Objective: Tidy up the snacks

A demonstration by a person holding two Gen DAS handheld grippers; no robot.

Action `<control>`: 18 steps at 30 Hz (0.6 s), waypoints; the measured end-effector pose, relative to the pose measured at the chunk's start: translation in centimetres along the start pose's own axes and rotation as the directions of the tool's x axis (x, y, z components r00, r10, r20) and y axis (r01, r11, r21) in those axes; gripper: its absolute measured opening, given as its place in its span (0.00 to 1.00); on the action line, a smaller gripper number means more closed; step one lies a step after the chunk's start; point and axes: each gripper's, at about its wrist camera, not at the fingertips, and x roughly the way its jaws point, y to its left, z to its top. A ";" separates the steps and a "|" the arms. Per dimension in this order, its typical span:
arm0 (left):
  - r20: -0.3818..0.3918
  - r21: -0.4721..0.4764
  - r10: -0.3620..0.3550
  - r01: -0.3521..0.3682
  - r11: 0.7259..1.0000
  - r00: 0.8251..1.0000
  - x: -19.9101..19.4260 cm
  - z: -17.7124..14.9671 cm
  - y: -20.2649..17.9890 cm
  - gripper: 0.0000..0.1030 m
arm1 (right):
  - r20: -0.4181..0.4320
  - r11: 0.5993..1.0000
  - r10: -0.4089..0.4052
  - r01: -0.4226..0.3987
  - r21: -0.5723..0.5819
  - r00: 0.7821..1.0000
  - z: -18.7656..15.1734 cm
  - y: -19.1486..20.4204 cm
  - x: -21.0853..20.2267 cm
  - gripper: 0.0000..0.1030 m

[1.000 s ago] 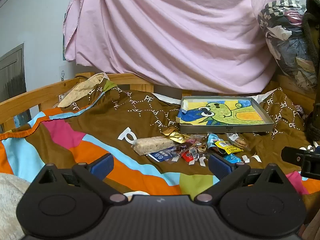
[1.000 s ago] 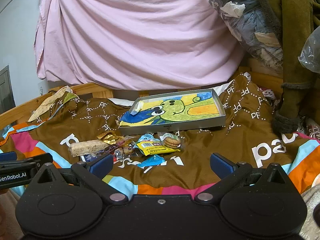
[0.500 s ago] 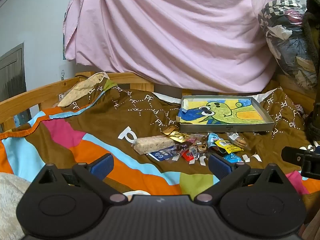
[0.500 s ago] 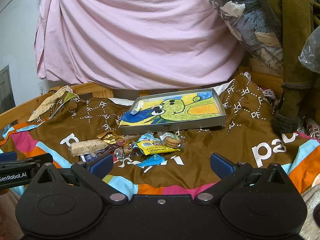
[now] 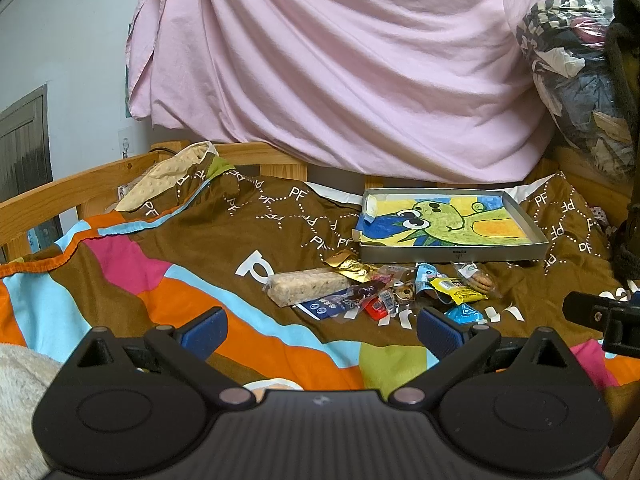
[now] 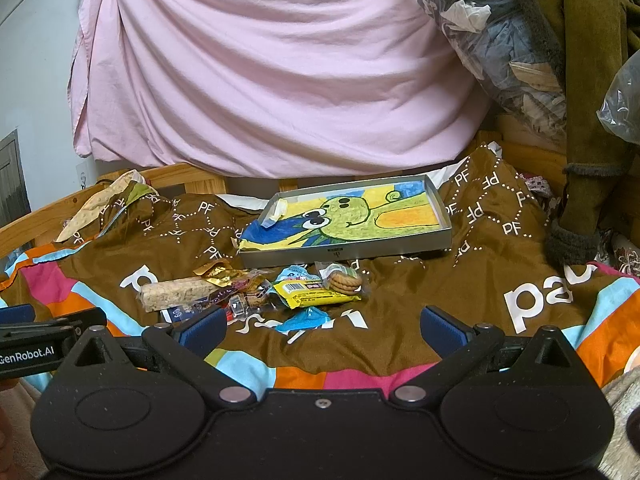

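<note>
A pile of wrapped snacks lies on the colourful blanket: a pale cereal bar (image 5: 306, 286) (image 6: 178, 293), a gold wrapper (image 5: 352, 266), a yellow packet (image 6: 316, 292) (image 5: 456, 290), a biscuit pack (image 6: 344, 280) (image 5: 478, 278), and a blue sachet (image 6: 306, 318) (image 5: 464, 314). Just behind them sits a shallow grey tray (image 5: 452, 255) (image 6: 348, 250) lined with a cartoon dinosaur picture. My left gripper (image 5: 320, 330) is open, short of the pile. My right gripper (image 6: 324, 330) is open too, nothing between its fingers.
The blanket (image 5: 160, 280) covers a bed with a wooden rail (image 5: 60, 196) at left and back. A pink sheet (image 5: 340, 72) hangs behind. Bagged clothes (image 6: 500, 40) and a brown coat (image 6: 588, 100) crowd the right side. The other gripper's body (image 5: 600, 316) juts in at right.
None of the snacks or the tray has moved. Both grippers stay open; the left wrist view has drifted only very slightly.
</note>
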 end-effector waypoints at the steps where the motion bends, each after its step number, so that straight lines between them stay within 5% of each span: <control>1: 0.000 0.000 0.000 0.000 1.000 1.000 0.0 0.0 0.0 1.00 | 0.001 1.000 0.000 0.000 0.000 1.000 0.0 0.0 0.0 1.00; 18: -0.004 0.002 0.000 0.000 1.000 1.000 -0.1 -0.1 0.3 1.00 | -0.002 1.000 0.008 -0.008 0.002 1.000 -0.3 0.2 0.1 0.99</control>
